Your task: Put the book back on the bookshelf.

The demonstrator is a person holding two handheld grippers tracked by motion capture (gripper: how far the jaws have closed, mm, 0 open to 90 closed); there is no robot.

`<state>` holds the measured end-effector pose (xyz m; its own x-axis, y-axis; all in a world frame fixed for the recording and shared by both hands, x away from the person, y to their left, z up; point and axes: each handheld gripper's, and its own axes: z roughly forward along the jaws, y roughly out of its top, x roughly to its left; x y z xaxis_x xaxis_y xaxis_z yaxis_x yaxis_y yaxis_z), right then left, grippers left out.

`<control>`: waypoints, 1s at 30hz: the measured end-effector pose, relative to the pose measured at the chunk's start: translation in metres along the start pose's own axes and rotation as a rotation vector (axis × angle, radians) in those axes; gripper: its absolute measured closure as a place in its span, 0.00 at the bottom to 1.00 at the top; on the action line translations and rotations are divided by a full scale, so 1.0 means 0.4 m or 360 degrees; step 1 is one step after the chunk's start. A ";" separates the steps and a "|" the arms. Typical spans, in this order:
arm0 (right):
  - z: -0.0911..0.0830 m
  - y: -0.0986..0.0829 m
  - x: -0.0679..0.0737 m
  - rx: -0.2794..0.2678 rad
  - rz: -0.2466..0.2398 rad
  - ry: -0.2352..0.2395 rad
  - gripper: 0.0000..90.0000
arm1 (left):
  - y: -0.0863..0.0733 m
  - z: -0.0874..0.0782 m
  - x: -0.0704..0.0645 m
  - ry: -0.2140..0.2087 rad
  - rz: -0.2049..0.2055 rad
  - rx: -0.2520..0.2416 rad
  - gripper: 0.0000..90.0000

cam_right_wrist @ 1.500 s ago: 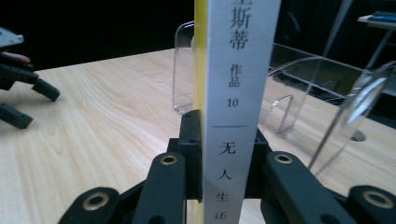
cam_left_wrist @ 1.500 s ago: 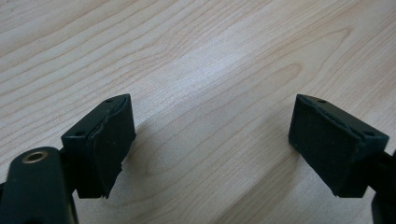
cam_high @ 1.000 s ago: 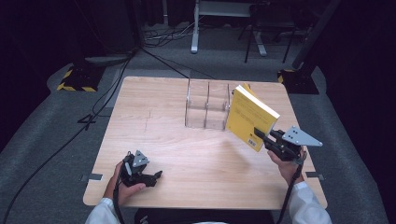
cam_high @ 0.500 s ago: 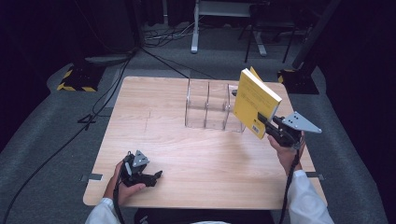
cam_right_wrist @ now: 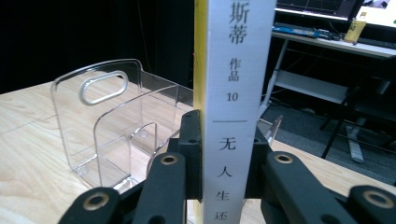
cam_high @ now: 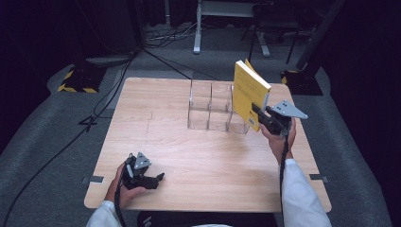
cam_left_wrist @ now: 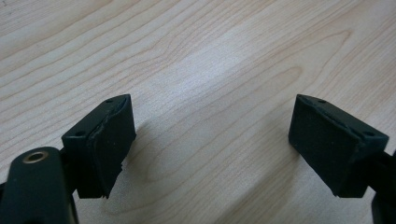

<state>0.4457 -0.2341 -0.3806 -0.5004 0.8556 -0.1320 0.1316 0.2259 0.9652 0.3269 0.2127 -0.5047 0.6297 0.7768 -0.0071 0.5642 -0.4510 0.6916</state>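
Note:
A yellow book [cam_high: 248, 93] with a white spine [cam_right_wrist: 232, 93] stands upright in the air, held by my right gripper [cam_high: 261, 112], which is shut on its spine edge. The book hovers at the right end of a clear acrylic divider rack [cam_high: 211, 106], whose curved panels [cam_right_wrist: 105, 126] lie to the left of the spine in the right gripper view. My left gripper [cam_high: 155, 178] rests low on the wooden table [cam_high: 156, 123] near the front left, open, its two black pads [cam_left_wrist: 105, 140] wide apart over bare wood.
The rack stands at the table's back centre. Black cables [cam_high: 94, 113] run over the grey floor at left. A yellow-black striped base [cam_high: 75, 80] sits past the back left corner, and a white desk frame [cam_high: 227, 19] stands behind.
My right gripper has lifted the yellow book up and leftward, bringing it upright at the rack's right end. The left gripper has stayed put.

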 end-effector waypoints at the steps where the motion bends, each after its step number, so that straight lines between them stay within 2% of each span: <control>1: 0.007 0.000 0.002 0.0000 -0.0001 -0.0008 0.85 | 0.000 0.000 0.000 0.0000 0.0000 0.0000 0.17; 8: 0.052 -0.007 0.003 0.0016 0.0018 -0.0077 0.85 | 0.000 0.000 0.000 0.0000 0.0003 -0.0001 0.17; 16: 0.102 -0.034 0.008 0.0056 0.0052 -0.0154 0.85 | 0.000 0.000 0.000 0.0001 0.0002 -0.0003 0.17; 21: 0.123 -0.048 0.013 0.0073 0.0047 -0.0179 0.85 | 0.000 0.000 0.000 0.0000 -0.0001 -0.0003 0.17; 30: 0.150 -0.079 0.016 0.0117 0.0064 -0.0180 0.85 | 0.000 0.001 0.000 0.0000 -0.0002 -0.0003 0.17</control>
<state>0.4895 -0.2077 -0.4254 -0.3945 0.9108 -0.1222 0.2143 0.2204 0.9516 0.3270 0.2126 -0.5049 0.6290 0.7773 -0.0076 0.5636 -0.4493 0.6931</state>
